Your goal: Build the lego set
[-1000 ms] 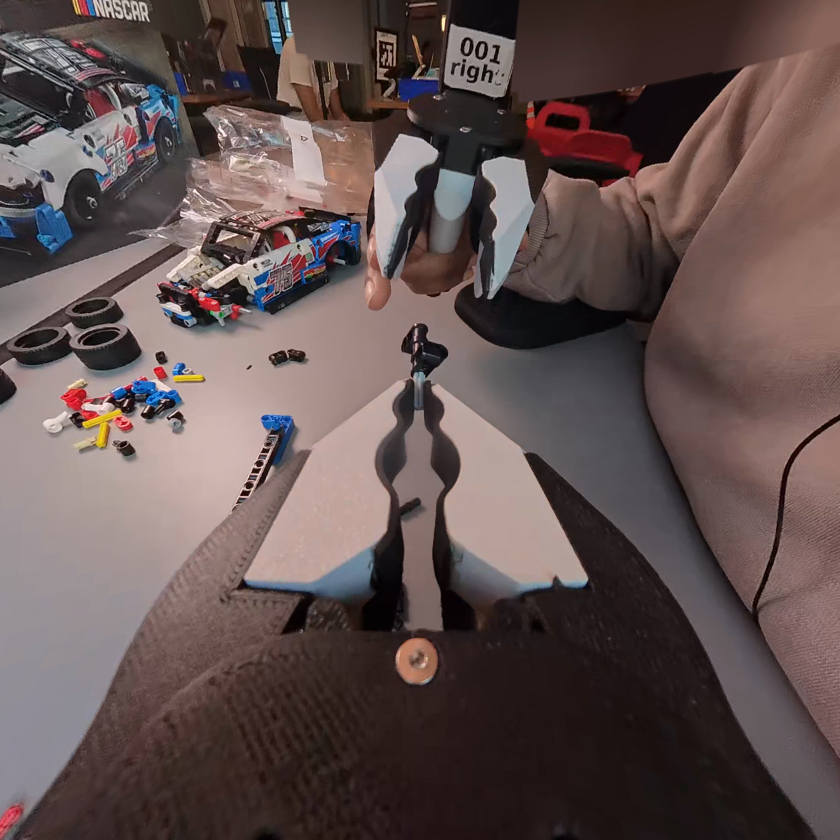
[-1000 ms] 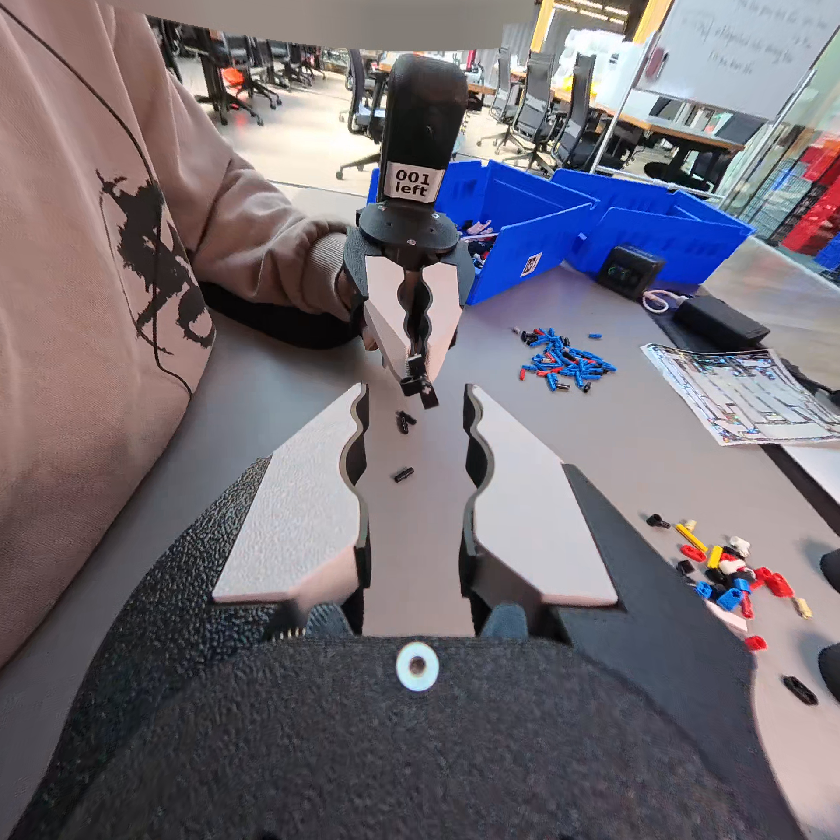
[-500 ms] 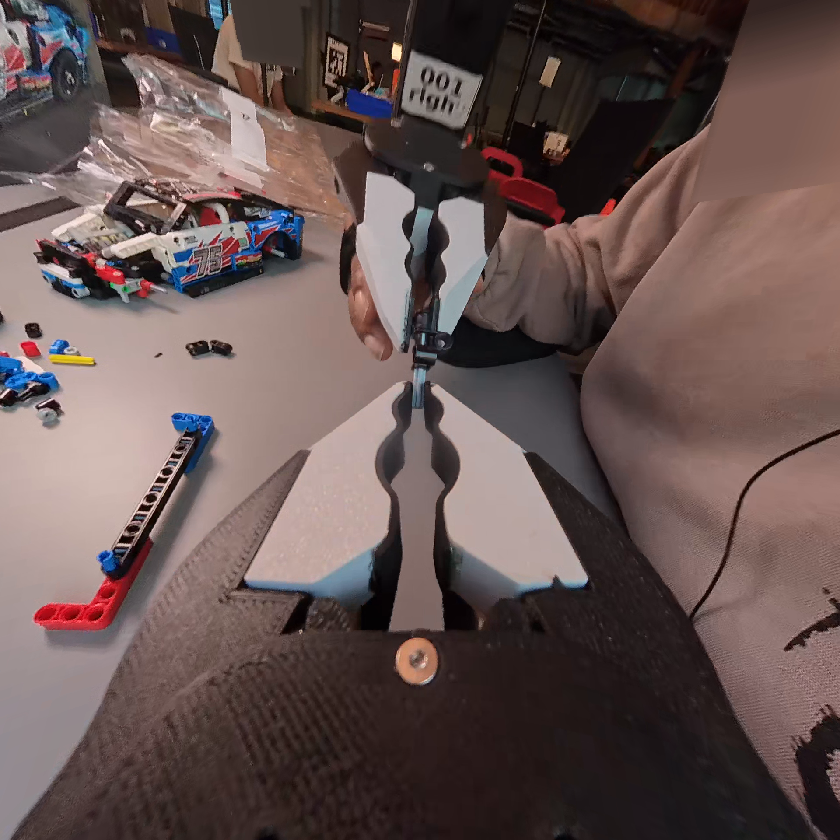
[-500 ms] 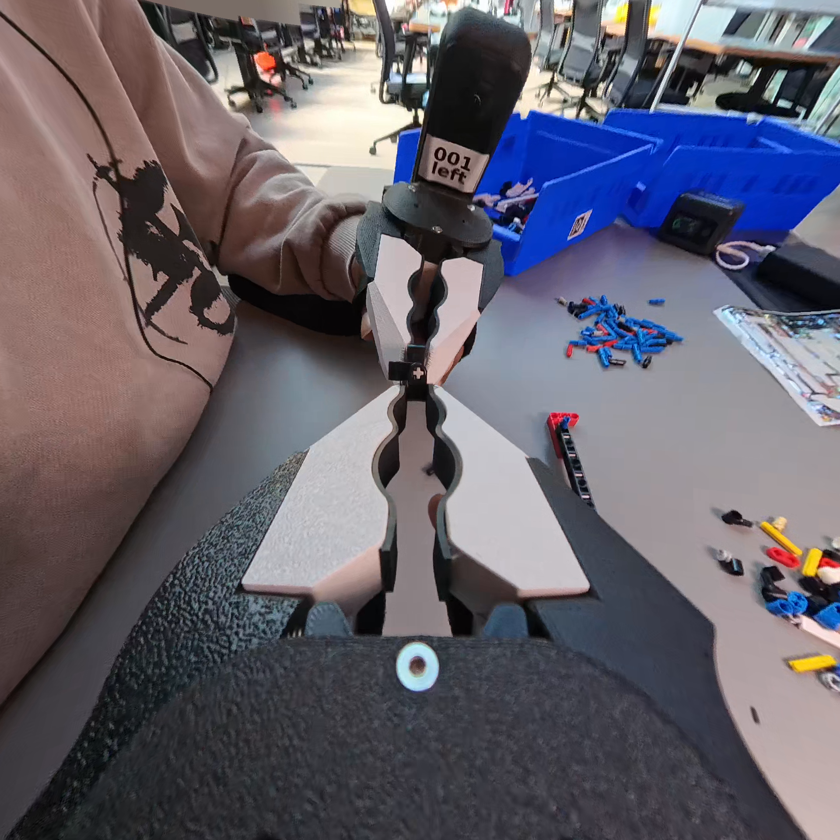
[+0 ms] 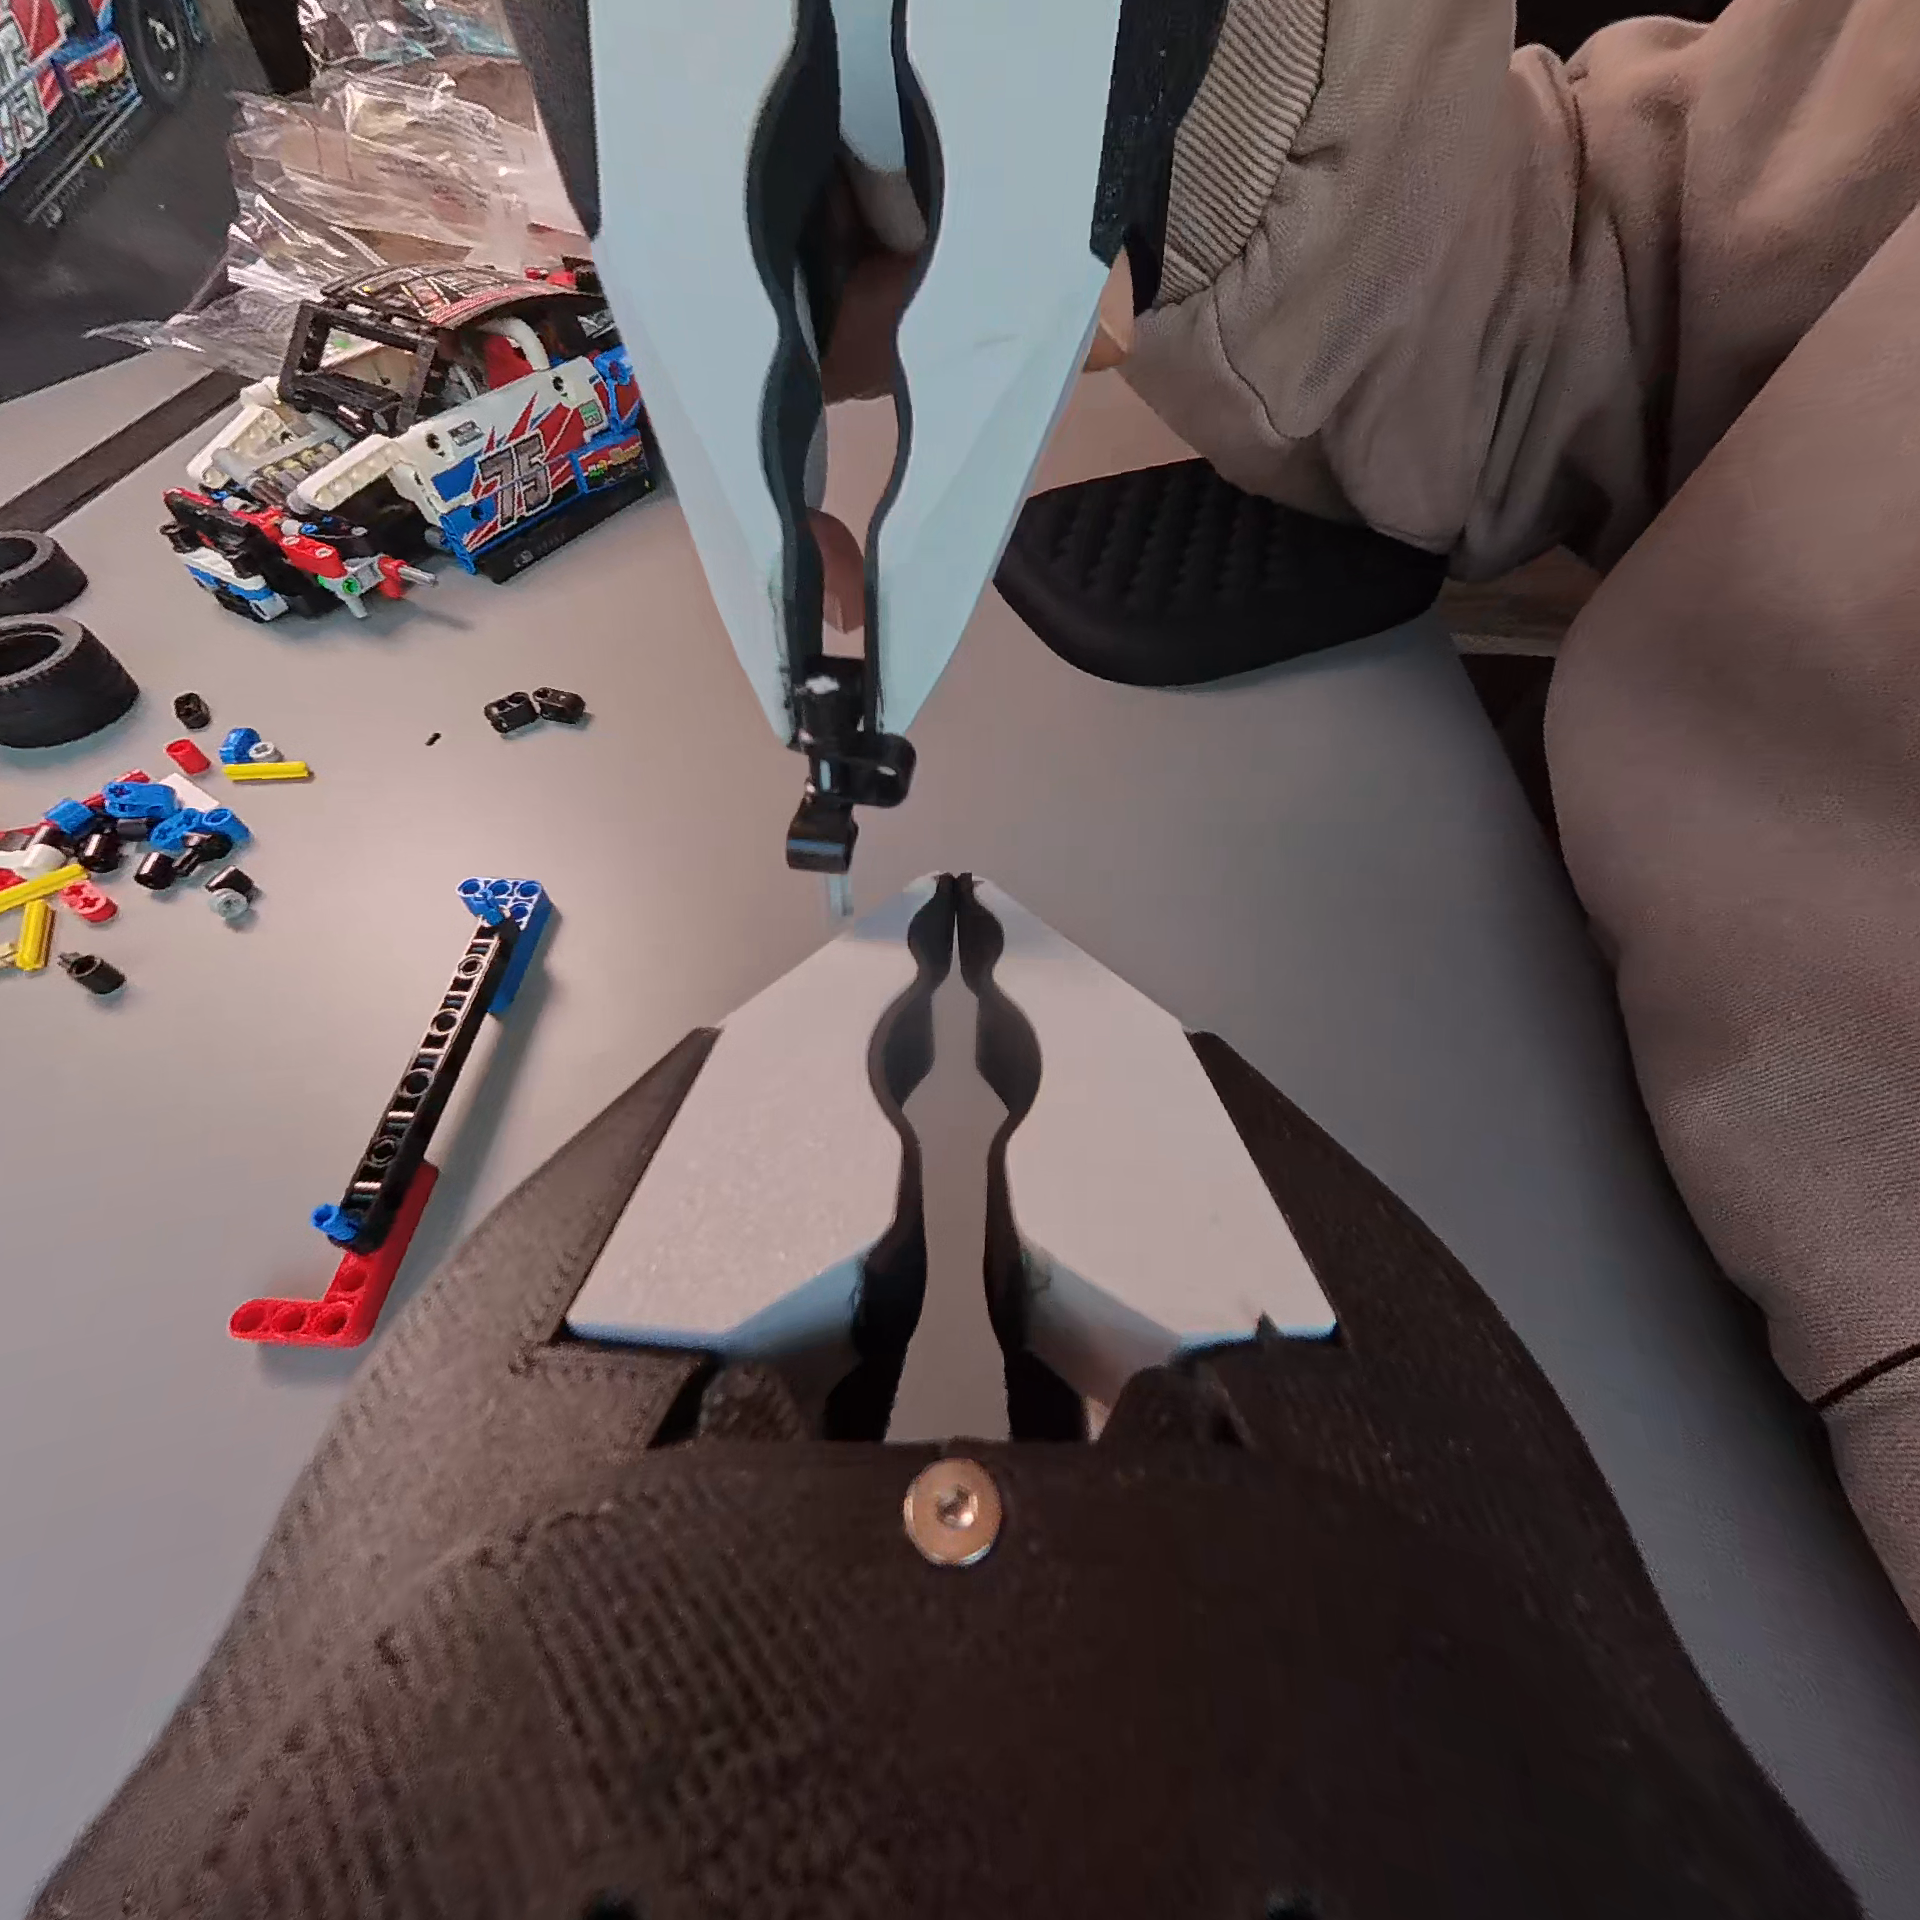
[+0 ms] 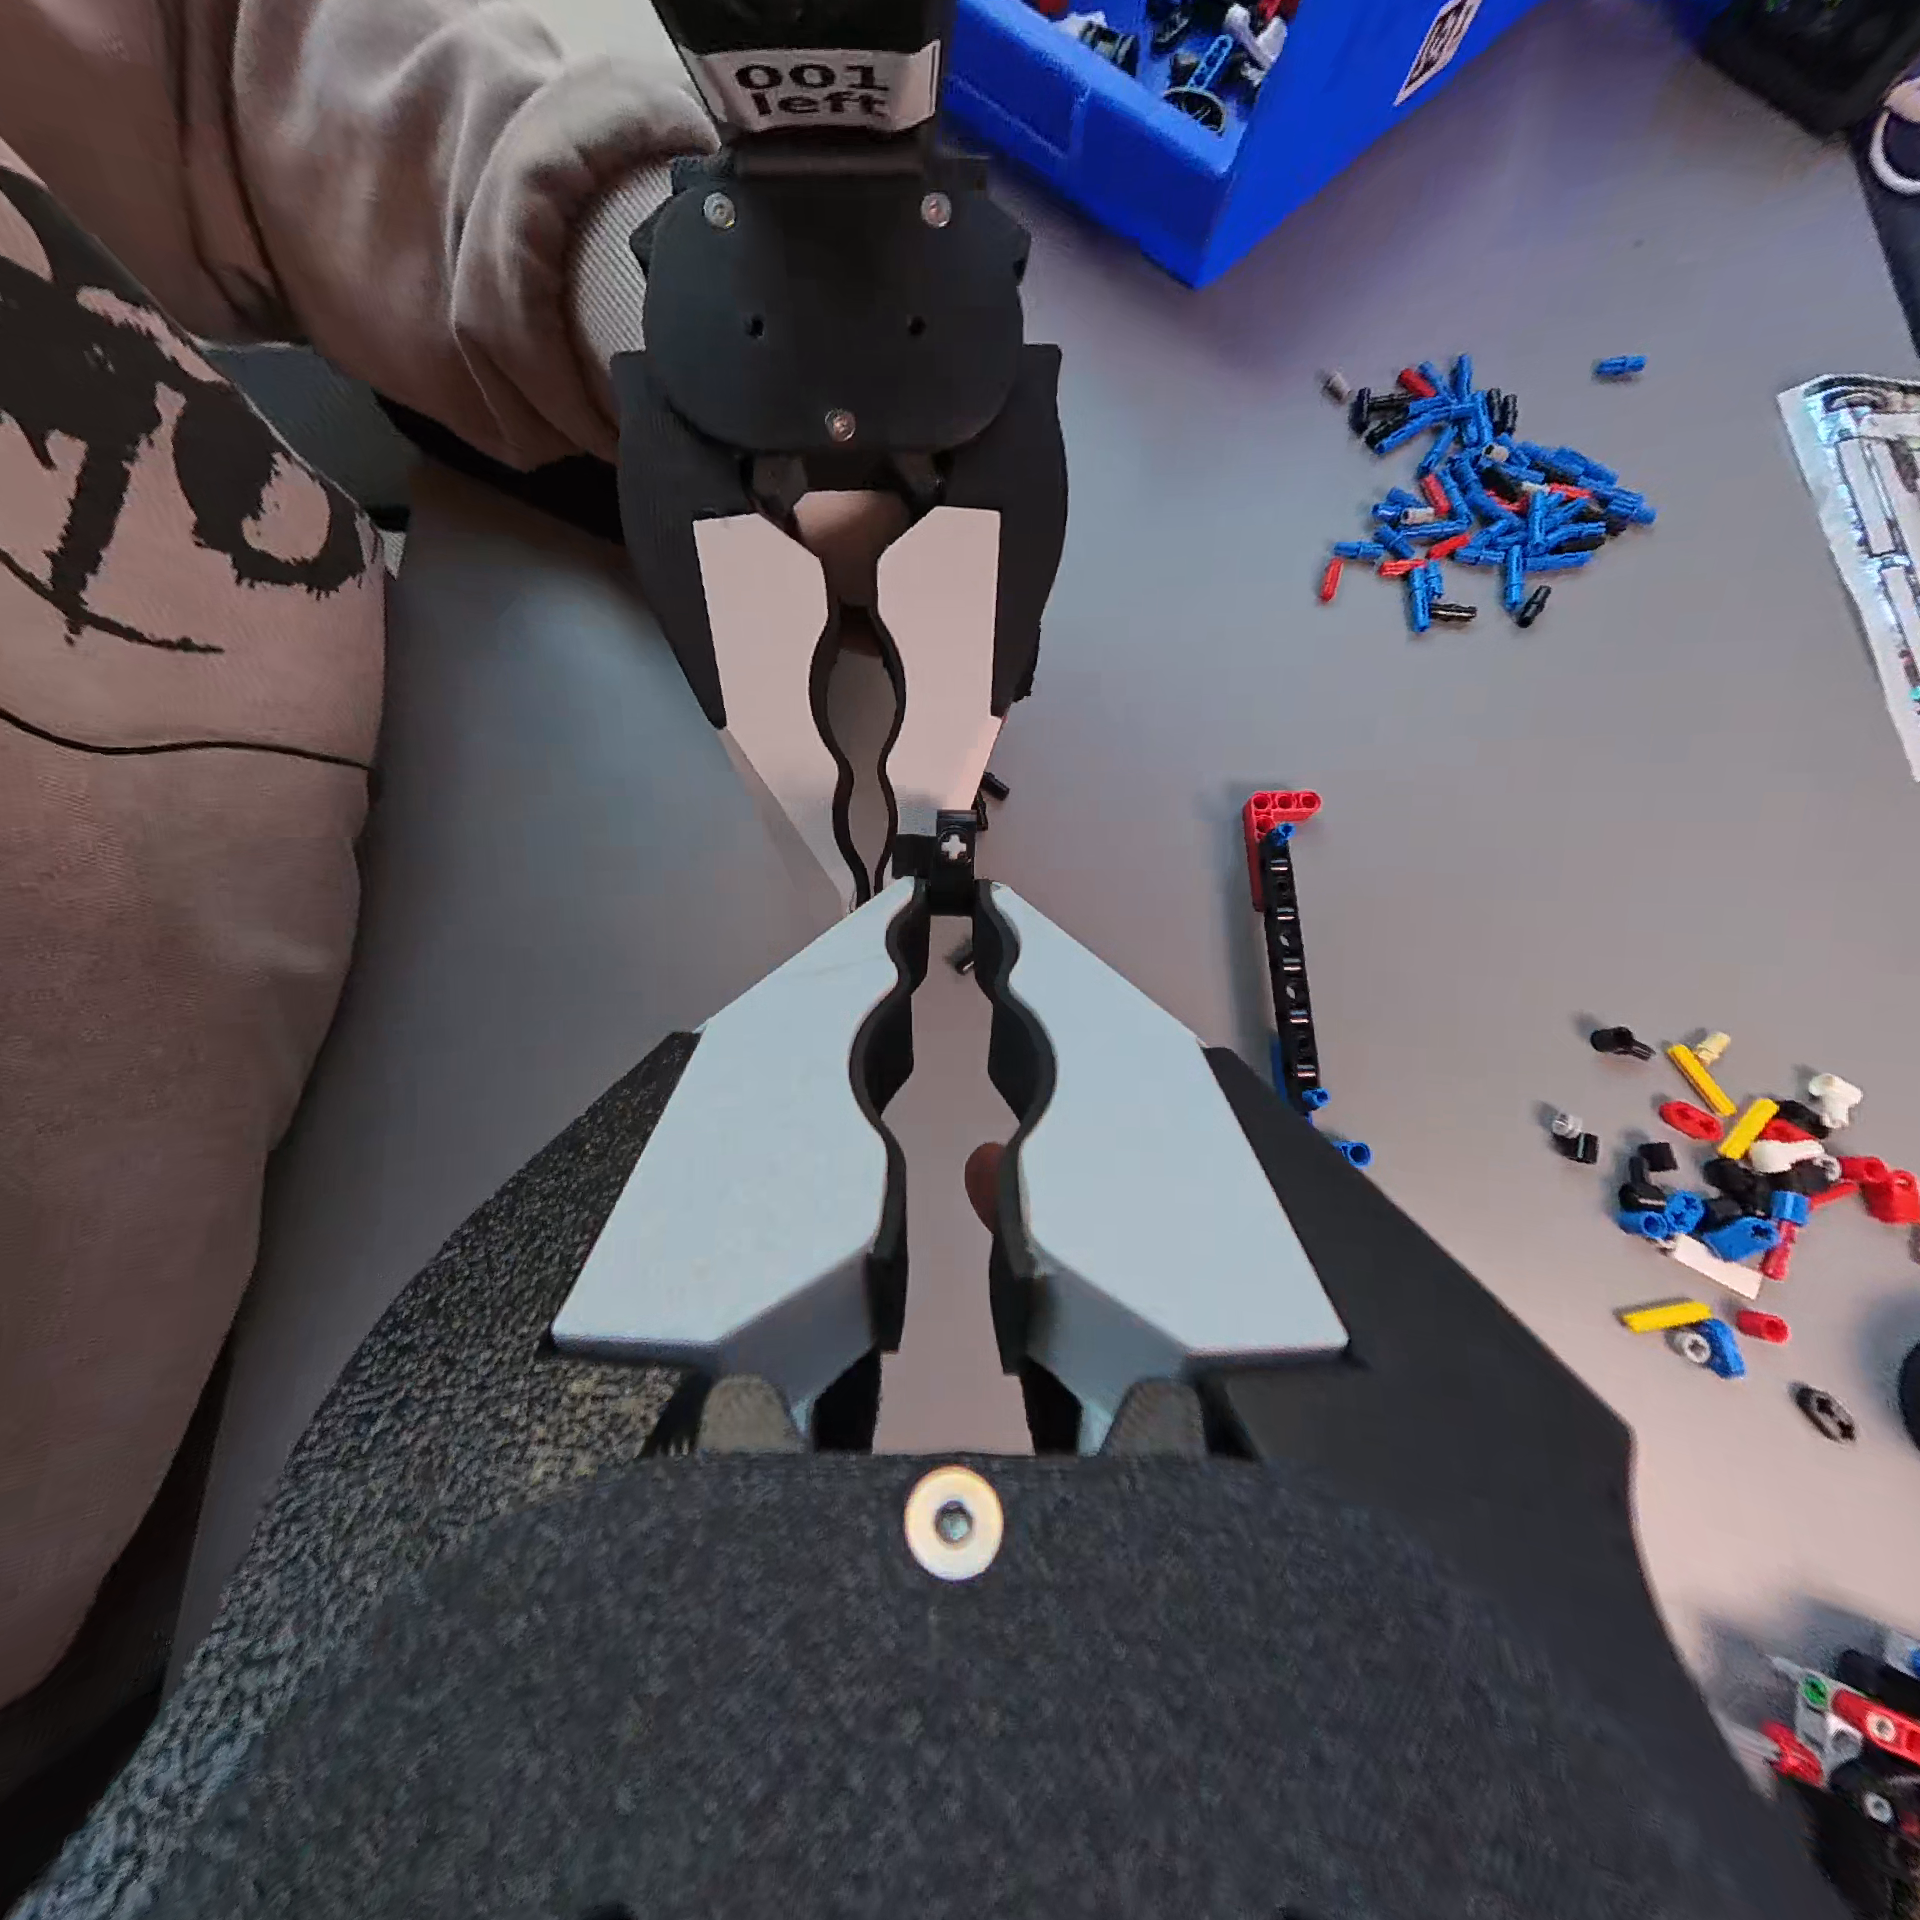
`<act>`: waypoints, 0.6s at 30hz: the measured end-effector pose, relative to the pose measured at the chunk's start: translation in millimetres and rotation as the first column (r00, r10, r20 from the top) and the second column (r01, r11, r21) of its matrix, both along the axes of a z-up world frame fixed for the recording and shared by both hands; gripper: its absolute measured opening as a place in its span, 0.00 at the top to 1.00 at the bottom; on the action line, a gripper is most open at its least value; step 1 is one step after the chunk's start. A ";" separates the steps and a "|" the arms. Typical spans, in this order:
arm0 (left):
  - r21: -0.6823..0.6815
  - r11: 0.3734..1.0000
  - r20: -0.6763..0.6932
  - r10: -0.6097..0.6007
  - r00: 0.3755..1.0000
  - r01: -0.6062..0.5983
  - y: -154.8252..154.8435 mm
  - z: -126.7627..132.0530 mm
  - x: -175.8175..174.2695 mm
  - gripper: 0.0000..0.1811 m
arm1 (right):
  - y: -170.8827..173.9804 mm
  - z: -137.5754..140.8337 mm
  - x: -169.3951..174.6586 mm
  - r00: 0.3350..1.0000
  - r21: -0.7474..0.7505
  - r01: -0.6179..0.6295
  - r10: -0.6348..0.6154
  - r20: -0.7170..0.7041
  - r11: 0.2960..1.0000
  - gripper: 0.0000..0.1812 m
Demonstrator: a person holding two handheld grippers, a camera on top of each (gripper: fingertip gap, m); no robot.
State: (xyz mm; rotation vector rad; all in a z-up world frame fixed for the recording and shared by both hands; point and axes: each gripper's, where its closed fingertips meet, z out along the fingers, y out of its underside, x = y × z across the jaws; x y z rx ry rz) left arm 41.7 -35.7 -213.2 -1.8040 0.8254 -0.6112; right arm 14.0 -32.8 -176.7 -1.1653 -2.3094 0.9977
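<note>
A small black connector assembly (image 5: 852, 774) with a grey axle end pointing down hangs in my right gripper (image 5: 836, 717), which comes in from above in the left wrist view and is shut on it. My left gripper (image 5: 954, 883) is shut with nothing between its tips. The grey axle end lies just left of those tips, apart from them. In the right wrist view my right gripper (image 6: 948, 899) clamps the black assembly (image 6: 954, 847), and the left gripper (image 6: 871, 883) points at it from above, tips closed beside the piece.
A part-built racing car (image 5: 436, 457), tyres (image 5: 52, 681), loose coloured pieces (image 5: 125, 831) and a black beam with blue and red ends (image 5: 426, 1081) lie to the left. A blue bin (image 6: 1195, 156), a pile of pins (image 6: 1486, 509) and an instruction sheet (image 6: 1870, 520) lie far right. A person's sleeve is close by. The grippers' ends are close to 4 cm from one another.
The right gripper closed on the black assembly while the left held its grey axle. Now the assembly is out of the left gripper's tips and only the right holds it.
</note>
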 end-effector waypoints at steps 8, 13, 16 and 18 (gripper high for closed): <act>-0.005 0.998 0.035 0.061 0.998 -0.060 10.6 3.7 -14.3 0.88 | 7.6 -7.9 10.2 0.995 0.070 -0.009 0.002 0.100 0.998 0.97; 0.017 0.999 -0.020 0.050 0.999 -0.050 7.6 -2.3 -10.4 0.98 | -6.3 -7.9 3.6 0.992 0.042 -0.067 0.062 0.112 0.997 0.96; 0.044 0.997 0.287 0.043 0.957 -0.058 8.1 37.0 -17.2 0.98 | -9.0 28.3 -11.4 0.994 -0.137 -0.049 0.036 -0.099 0.989 0.91; 0.086 0.993 0.494 0.024 0.869 -0.076 7.2 68.8 -27.5 0.99 | -6.0 53.9 -12.8 0.974 -0.292 -0.060 -0.009 -0.228 0.955 0.84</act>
